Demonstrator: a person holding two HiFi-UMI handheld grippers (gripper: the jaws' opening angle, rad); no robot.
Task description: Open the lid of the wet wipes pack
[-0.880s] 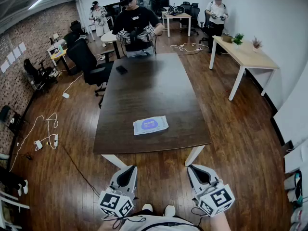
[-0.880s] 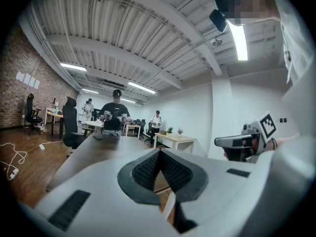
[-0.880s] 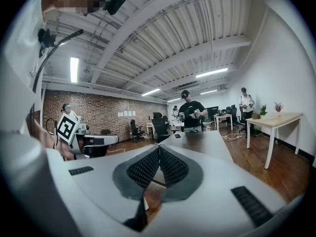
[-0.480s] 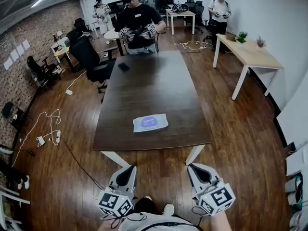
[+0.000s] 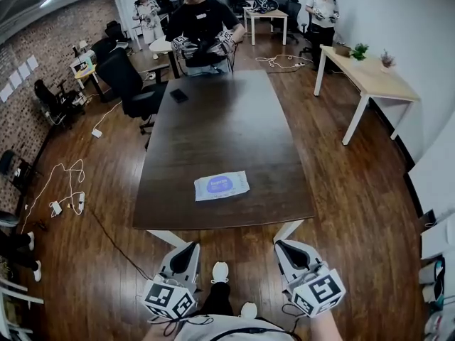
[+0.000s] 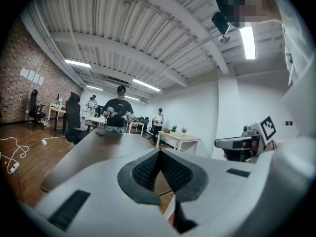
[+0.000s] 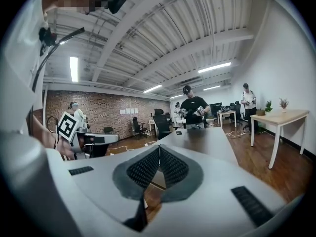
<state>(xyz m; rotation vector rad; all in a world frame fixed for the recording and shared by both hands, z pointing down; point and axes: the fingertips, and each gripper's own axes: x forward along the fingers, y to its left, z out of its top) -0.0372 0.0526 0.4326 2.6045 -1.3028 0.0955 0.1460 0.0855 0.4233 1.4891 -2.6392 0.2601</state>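
Note:
The wet wipes pack [image 5: 222,185], flat, white with a blue label, lies near the front edge of the long dark table [image 5: 213,133]. Both grippers hang in front of that edge, over the wooden floor, well short of the pack. My left gripper [image 5: 189,246] is shut, its ribbed pads meeting at the tips [image 6: 159,152] with nothing between them. My right gripper [image 5: 284,245] is likewise shut and empty [image 7: 159,148]. The two gripper views look level along the tabletop; the pack does not show in them.
A person [image 5: 202,27] stands at the table's far end holding grippers. A small black object [image 5: 178,96] lies on the far tabletop. A black office chair [image 5: 128,84] stands at the left, a light wooden table [image 5: 366,77] at the right. Cables [image 5: 64,197] trail over the floor.
The view has edged toward the table, and a shoe has stepped forward between the grippers. Both grippers stay shut, and the pack has not moved.

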